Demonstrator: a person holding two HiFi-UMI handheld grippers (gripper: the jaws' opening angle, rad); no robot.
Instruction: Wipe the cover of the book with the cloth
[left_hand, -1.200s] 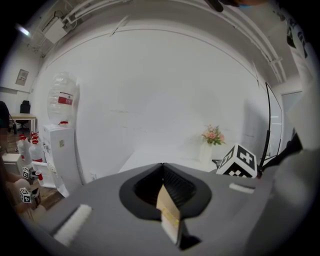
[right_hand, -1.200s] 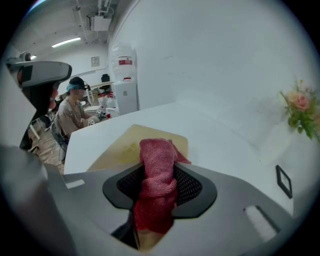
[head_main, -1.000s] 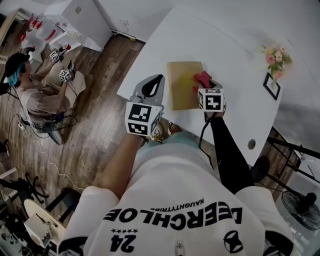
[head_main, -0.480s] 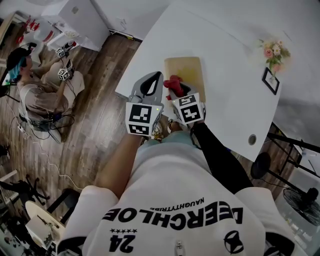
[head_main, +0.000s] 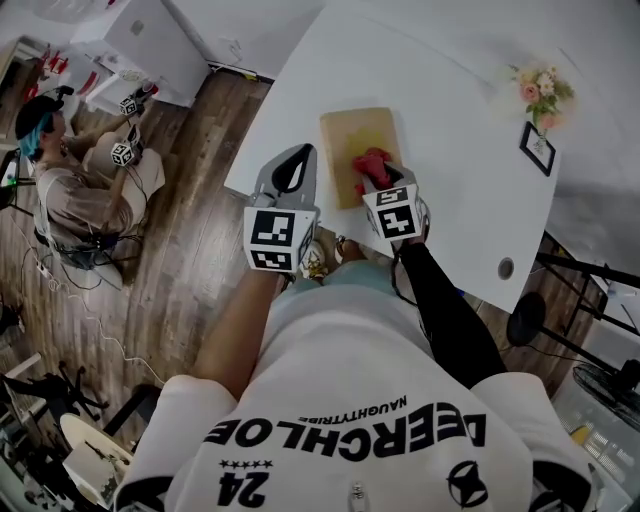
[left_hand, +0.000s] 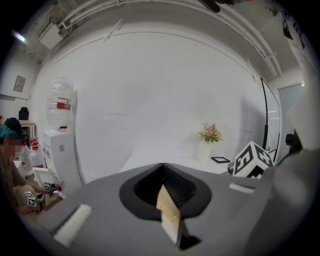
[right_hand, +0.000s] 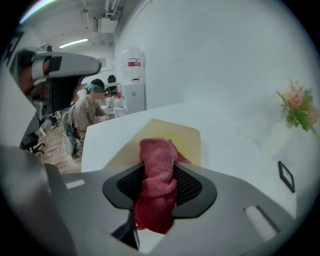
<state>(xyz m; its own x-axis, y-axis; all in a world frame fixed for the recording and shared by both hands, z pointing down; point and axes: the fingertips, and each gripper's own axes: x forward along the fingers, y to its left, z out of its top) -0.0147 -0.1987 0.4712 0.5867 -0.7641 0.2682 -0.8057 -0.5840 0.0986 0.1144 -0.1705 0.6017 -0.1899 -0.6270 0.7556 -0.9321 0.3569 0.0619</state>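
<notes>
Red cloth on the book cover, one gripper doing the work

The right gripper (head_main: 379, 180) is clamping a bunched red cloth (right_hand: 156, 197) between its jaws, and the cloth's front end is sitting over the near right part of the tan book (head_main: 350, 138). I can't tell how hard it's pressing. The book is lying flat on the white table (head_main: 455, 140), close to the near edge. The left gripper (head_main: 302, 153) is hanging just left of the book with its jaws pinched together at the tip, not gripping the book or the cloth. Pink flowers (head_main: 541, 88) and a small picture frame (head_main: 537, 147) are sitting at the table's far right, well apart from the book. A person (head_main: 70, 195) is sitting on the wood floor off to the left.
</notes>
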